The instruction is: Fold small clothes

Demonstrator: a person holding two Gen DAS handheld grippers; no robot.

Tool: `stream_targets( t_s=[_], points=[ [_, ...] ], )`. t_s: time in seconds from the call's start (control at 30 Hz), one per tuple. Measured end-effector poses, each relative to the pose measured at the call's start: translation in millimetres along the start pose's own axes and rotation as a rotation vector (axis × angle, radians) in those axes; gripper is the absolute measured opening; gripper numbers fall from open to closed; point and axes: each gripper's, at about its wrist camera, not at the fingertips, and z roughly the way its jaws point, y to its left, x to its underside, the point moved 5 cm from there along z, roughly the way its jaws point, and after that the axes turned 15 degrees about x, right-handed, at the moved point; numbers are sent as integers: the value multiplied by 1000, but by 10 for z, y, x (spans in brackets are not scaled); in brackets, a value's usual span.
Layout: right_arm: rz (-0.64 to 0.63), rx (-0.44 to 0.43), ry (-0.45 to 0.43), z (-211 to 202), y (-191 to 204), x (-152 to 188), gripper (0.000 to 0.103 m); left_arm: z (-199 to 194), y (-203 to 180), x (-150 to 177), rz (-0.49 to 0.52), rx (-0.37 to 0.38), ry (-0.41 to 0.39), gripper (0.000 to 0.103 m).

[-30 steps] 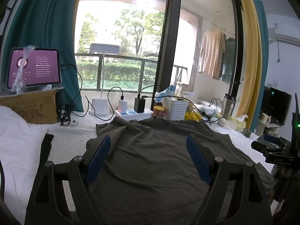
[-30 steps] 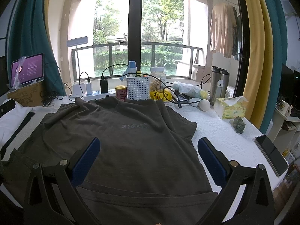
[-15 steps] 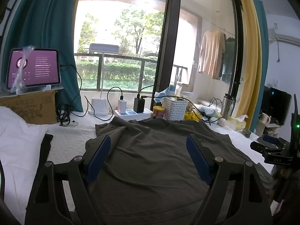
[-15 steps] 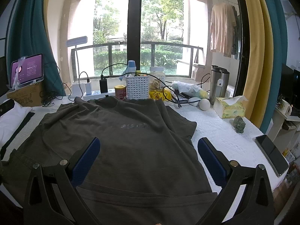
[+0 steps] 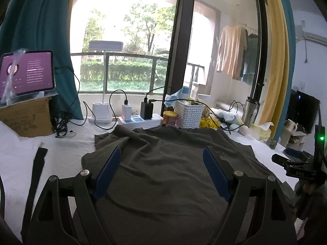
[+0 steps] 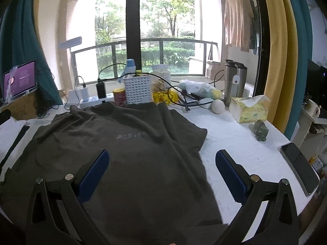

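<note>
A dark olive T-shirt (image 5: 163,173) lies spread on the white-covered table, collar towards the window; it also shows in the right wrist view (image 6: 126,153), chest print up, right sleeve out. My left gripper (image 5: 162,155) is open and empty above the shirt's left part. My right gripper (image 6: 162,158) is open and empty above the shirt's right side near its edge. The right gripper's body shows at the right edge of the left wrist view (image 5: 300,167).
Along the window stand a white basket (image 6: 138,89), power strip with chargers (image 5: 139,120), lamp base (image 5: 101,115), steel flask (image 6: 235,85), tissue box (image 6: 249,110), white ball (image 6: 218,106) and green figurine (image 6: 260,130). A phone (image 6: 299,169) lies right. A tablet on a cardboard box (image 5: 26,114) stands left.
The right wrist view has shifted: the shirt's hem has left the bottom of the frame and the gripper sits further over the shirt. The left gripper has barely moved.
</note>
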Motion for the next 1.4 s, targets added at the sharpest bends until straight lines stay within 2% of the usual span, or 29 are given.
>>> stream_targets(
  t_s=[0.6,1.07,1.23,1.3,1.4],
  points=[
    [-25,-8,99,810,-293,-275,103,753,1,-134,-42,-14,94,85],
    [-64,-51,204,1592,-317,-381,102,1310,235,-111,-73,-42,175,85],
    [-95,-68,243,1853,-253,-385,95,1503,397,-111,-71,-59,205,85],
    [-113,-78,259,1967,-210,-395,85,1554,435,-111,-74,-60,209,85],
    [-153,-100,289,2149,-124,-401,83,1623,485,-98,-81,-60,215,85]
  ],
)
